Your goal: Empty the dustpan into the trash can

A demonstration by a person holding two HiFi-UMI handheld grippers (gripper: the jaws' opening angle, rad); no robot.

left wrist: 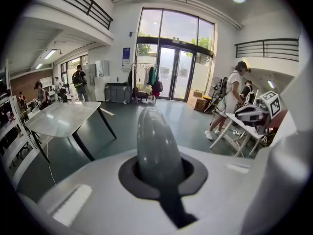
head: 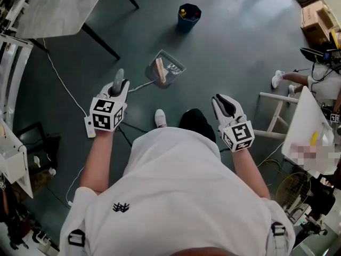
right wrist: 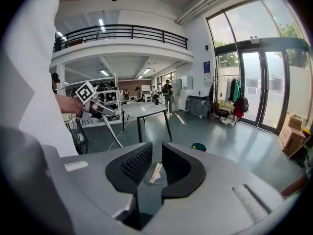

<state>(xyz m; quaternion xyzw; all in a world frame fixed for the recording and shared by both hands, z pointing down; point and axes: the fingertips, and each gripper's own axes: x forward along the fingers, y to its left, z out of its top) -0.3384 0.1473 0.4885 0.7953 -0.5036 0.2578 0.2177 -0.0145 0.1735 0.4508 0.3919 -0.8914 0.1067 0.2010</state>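
Dustpan [head: 169,68] lies well short of the trash can [head: 188,15], its handle [head: 118,79] clamped in the left gripper [head: 121,87]. Right gripper [head: 226,104] is slightly apart and empty. We judge the risk to be the one-handed carry: if the pan tips, the wooden scrap [head: 160,70] spills early.

Dustpan [head: 173,67] lies before the trash can [head: 188,15] (apart).
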